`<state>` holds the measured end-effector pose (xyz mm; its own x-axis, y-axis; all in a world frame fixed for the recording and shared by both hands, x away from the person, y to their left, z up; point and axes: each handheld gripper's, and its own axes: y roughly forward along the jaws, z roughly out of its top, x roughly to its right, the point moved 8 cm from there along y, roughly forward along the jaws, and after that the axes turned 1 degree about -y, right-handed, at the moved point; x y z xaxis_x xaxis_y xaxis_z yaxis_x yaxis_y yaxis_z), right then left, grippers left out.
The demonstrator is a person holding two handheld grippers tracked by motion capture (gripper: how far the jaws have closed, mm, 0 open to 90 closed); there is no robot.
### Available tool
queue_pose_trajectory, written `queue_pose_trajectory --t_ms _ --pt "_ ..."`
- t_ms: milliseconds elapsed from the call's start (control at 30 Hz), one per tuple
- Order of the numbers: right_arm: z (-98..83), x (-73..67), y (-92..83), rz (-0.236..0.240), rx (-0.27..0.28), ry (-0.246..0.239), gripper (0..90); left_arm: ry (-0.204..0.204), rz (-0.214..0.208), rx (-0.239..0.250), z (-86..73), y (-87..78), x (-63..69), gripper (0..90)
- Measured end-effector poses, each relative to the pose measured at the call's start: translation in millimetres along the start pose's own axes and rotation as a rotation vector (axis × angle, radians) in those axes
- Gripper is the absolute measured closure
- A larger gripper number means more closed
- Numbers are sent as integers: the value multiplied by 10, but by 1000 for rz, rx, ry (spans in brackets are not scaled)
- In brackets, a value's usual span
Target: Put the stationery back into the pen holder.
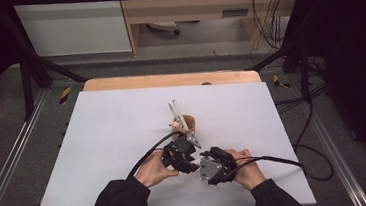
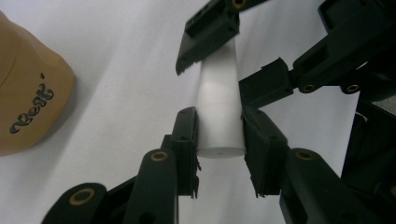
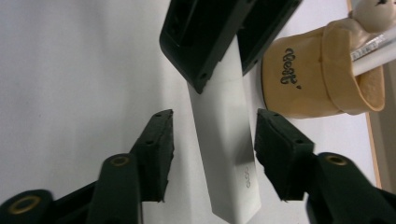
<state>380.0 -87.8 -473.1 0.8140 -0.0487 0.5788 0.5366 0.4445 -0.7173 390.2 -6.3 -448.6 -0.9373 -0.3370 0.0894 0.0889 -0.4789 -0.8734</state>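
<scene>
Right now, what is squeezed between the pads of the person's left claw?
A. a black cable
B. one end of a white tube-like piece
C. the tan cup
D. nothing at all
B: in the left gripper view the left claw has both pads pressed against the round end of the white piece, while the tan cup stands apart at the side.

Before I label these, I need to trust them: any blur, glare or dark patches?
High view: edges fall to black, table evenly lit. Left gripper view: cup soft, white tube bright with a little detail. Right gripper view: sharp, no glare.
</scene>
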Motion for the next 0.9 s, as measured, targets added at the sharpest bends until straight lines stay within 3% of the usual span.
queue_pose_trajectory --t_ms 367,533,900 --pt "1 -39 -1 -14 6 -78 632 9 -5 -11 26 72 43 662" --pt "1 -47 -11 -17 10 -116 658 11 -14 -9 27 61 44 661" --pt "19 -33 -33 -25 20 -103 666 28 2 25 19 -8 37 640"
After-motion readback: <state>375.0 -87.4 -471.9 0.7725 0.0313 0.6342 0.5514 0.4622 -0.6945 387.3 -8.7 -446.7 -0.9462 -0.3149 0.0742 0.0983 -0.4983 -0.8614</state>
